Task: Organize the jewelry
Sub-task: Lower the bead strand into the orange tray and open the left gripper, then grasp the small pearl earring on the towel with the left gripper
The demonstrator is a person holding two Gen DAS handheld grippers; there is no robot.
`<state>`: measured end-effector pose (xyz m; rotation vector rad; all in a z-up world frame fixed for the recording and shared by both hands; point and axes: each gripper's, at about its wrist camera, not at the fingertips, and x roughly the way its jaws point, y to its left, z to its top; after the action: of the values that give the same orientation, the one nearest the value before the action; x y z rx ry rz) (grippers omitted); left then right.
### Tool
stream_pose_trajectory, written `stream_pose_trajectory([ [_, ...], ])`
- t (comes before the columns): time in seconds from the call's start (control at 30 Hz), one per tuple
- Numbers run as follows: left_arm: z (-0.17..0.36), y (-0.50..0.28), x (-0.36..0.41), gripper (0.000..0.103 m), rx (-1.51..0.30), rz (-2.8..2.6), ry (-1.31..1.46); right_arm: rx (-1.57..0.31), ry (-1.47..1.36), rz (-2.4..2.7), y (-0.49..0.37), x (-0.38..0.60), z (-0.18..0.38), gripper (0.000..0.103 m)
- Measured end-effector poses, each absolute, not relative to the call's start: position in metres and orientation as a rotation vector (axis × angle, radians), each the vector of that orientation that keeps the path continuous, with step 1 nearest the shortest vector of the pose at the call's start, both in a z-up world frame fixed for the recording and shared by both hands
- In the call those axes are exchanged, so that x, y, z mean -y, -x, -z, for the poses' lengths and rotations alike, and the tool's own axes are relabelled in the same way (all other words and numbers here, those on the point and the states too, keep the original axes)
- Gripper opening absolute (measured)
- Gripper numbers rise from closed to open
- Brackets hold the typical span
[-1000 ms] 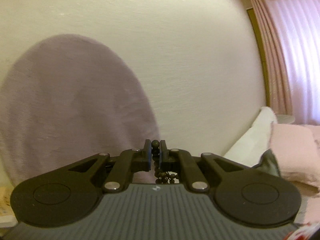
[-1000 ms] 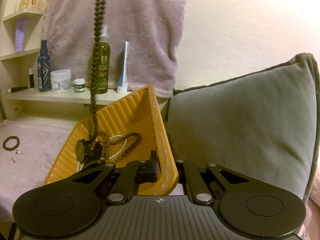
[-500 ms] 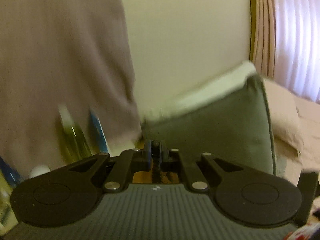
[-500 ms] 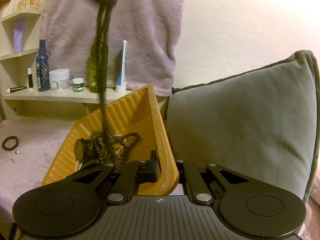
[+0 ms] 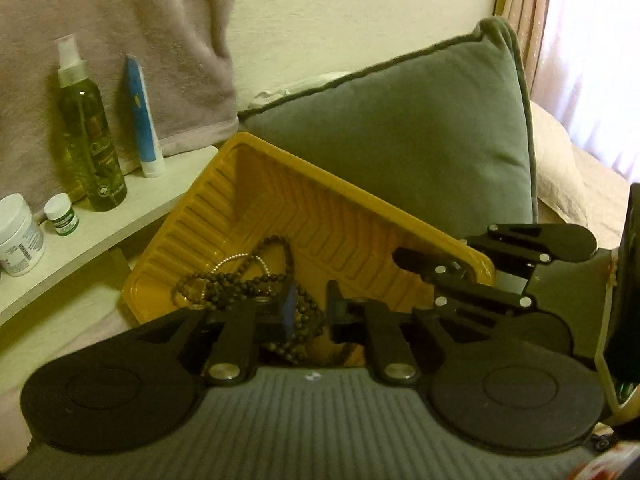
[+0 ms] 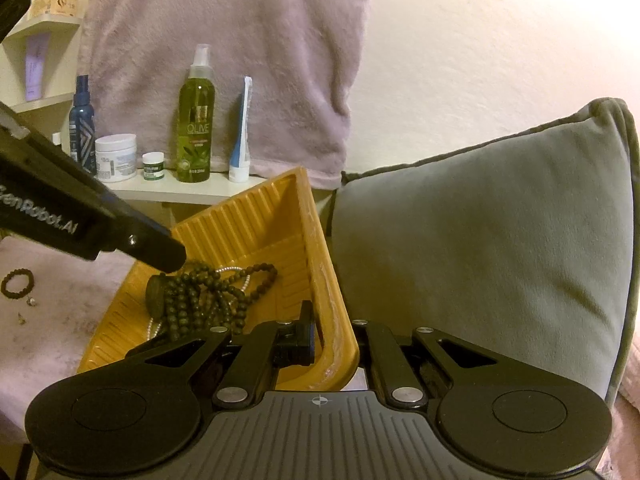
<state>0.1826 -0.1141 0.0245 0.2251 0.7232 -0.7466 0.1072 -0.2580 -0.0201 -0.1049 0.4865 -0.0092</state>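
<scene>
A yellow ribbed tray (image 5: 256, 184) (image 6: 256, 220) leans tilted against a grey-green cushion. In it lies a long dark bead necklace (image 5: 240, 280) (image 6: 200, 300) heaped over a white pearl strand (image 6: 230, 270). My left gripper (image 5: 312, 312) is open just above the heap, its jaws apart with beads below them; its finger (image 6: 156, 248) shows in the right wrist view. My right gripper (image 6: 334, 340) is shut on the tray's right rim (image 6: 328, 300) and holds the tray tilted. A dark bead bracelet (image 6: 16, 284) lies on the pink cover at left.
A grey-green cushion (image 6: 480, 248) stands behind the tray on the right. A shelf (image 6: 180, 190) holds an olive spray bottle (image 6: 195, 120), a blue tube (image 6: 242, 132), white jars and a dark bottle. A mauve towel (image 6: 240, 40) hangs on the wall. Small earrings (image 6: 30, 302) lie near the bracelet.
My left gripper came down from high up to the tray and opened. The long bead necklace that hung from it now lies heaped in the tray. The right gripper has not moved.
</scene>
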Motion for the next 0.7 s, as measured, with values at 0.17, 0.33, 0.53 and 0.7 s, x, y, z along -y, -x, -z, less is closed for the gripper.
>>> stream_pose_trajectory([
  [0.17, -0.035, -0.177, 0.094, 0.023, -0.672, 0.659, -0.206, -0.486, 0.104, 0.009, -0.107, 0.258, 0.021, 0.006],
  [0.33, -0.042, -0.168, 0.062, 0.027, -0.633, 0.548, -0.139, -0.486, 0.106, 0.009, -0.107, 0.258, 0.021, 0.006],
  [0.53, -0.038, -0.157, 0.016, 0.029, -0.611, 0.374, -0.056, -0.486, 0.107, 0.007, -0.107, 0.257, 0.021, 0.006],
  [0.7, -0.023, -0.147, -0.026, 0.03, -0.621, 0.213, -0.01, -0.484, 0.107, 0.006, -0.106, 0.258, 0.021, 0.006],
])
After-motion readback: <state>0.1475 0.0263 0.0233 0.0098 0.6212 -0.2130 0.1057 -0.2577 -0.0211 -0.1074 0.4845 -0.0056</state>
